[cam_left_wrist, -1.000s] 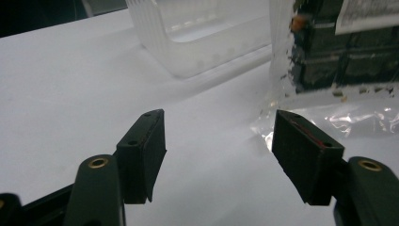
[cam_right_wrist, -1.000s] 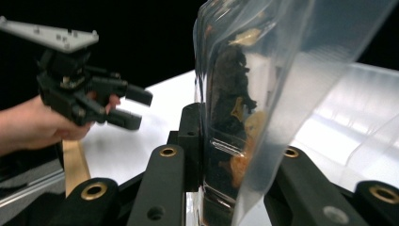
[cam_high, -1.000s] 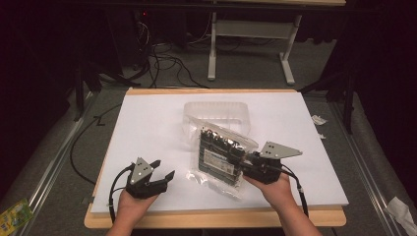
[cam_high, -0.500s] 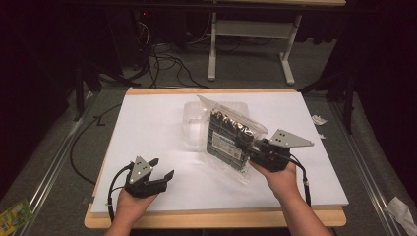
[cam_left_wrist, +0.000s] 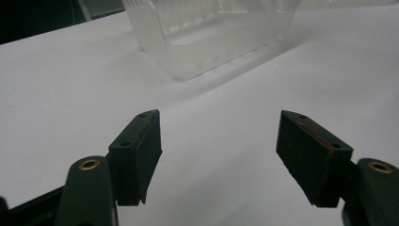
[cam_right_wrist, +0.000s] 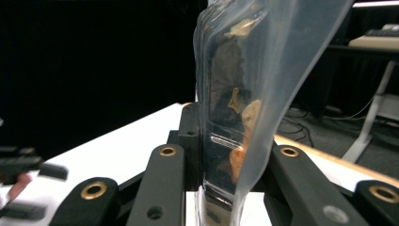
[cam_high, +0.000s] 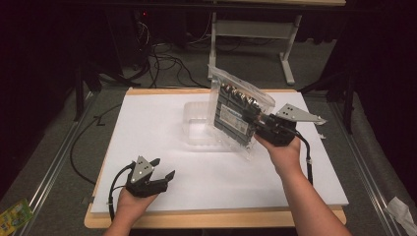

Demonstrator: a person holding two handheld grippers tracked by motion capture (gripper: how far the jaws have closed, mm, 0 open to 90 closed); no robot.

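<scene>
The clear bag (cam_high: 239, 114) with a dark circuit board inside it stands almost on edge above the right middle of the white table top (cam_high: 162, 128), lifted off it and tilted, its upper edge leaning to the far side. My right gripper (cam_high: 255, 119) is clamped on the bag's right edge, and in the right gripper view the bag (cam_right_wrist: 244, 94) rises straight up between my two black jaws, which press on it from both sides. A pale label sits on the board's face, but its writing is too small for me to read. Just left of and behind the bag, a clear plastic tray (cam_high: 199, 127) lies on the table top. My left gripper (cam_high: 162, 172) rests near the left front edge, well apart from the bag, jaws spread with nothing between them; in its view the tray (cam_left_wrist: 207, 33) stands ahead.
</scene>
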